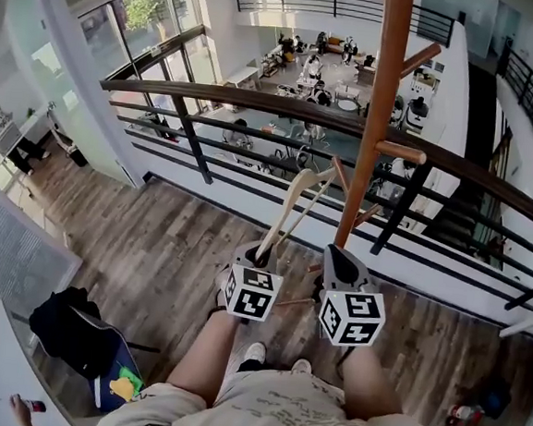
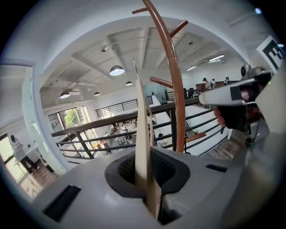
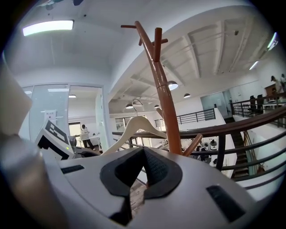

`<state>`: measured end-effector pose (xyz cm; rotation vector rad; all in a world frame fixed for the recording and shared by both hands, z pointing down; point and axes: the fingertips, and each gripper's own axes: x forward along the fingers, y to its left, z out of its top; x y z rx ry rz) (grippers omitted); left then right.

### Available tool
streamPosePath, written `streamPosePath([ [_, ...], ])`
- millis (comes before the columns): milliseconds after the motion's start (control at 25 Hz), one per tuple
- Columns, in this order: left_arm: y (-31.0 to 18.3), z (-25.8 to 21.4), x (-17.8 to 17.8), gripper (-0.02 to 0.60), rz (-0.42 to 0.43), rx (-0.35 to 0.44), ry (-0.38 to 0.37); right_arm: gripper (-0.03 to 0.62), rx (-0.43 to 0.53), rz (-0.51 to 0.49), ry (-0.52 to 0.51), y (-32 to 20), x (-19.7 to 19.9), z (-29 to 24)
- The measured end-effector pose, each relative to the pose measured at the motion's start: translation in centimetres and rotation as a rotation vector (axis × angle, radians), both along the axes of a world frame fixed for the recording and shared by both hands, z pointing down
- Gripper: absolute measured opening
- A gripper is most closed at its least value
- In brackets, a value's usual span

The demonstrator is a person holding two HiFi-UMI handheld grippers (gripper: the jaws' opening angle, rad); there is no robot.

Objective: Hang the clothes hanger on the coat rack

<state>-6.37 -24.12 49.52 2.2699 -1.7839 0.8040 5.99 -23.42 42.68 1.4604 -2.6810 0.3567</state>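
Clothes hanger (image 1: 297, 199): pale wood, clamped edge-on between the closed jaws of the left gripper (image 1: 261, 252); it stands up and away from that gripper, just left of the coat rack (image 1: 382, 115) and on none of its pegs; whether it touches the pole cannot be told from the head view; its lower end is buried in the jaws and its thin metal hook is hard to make out there (the left gripper view shows only a sliver of wire above the wood).

Coat rack: reddish-brown pole with short angled pegs, standing before the dark railing (image 1: 258, 100); its top is cut off by the upper edge of the head view, its foot hidden behind the right gripper (image 1: 335, 252).

Right gripper: jaw tips meeting, nothing between them; it points toward the pole, with the hanger off to its left.

Left gripper, own view: only the narrow edge of the hanger (image 2: 142, 143) shows, with the rack (image 2: 176, 89) to its right.

Person: bare knees and pale shoes (image 1: 254, 350) at the bottom of the head view, the trunk cut off; wooden floor (image 1: 152, 253) beneath.
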Motion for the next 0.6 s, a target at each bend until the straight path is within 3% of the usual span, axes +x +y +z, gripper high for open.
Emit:
streamPosePath([
  [600, -4.7, -0.2, 0.1, 0.026, 0.244, 0.022, -0.038, 0.003, 0.007, 0.21, 0.025, -2.7, -0.8, -0.2],
])
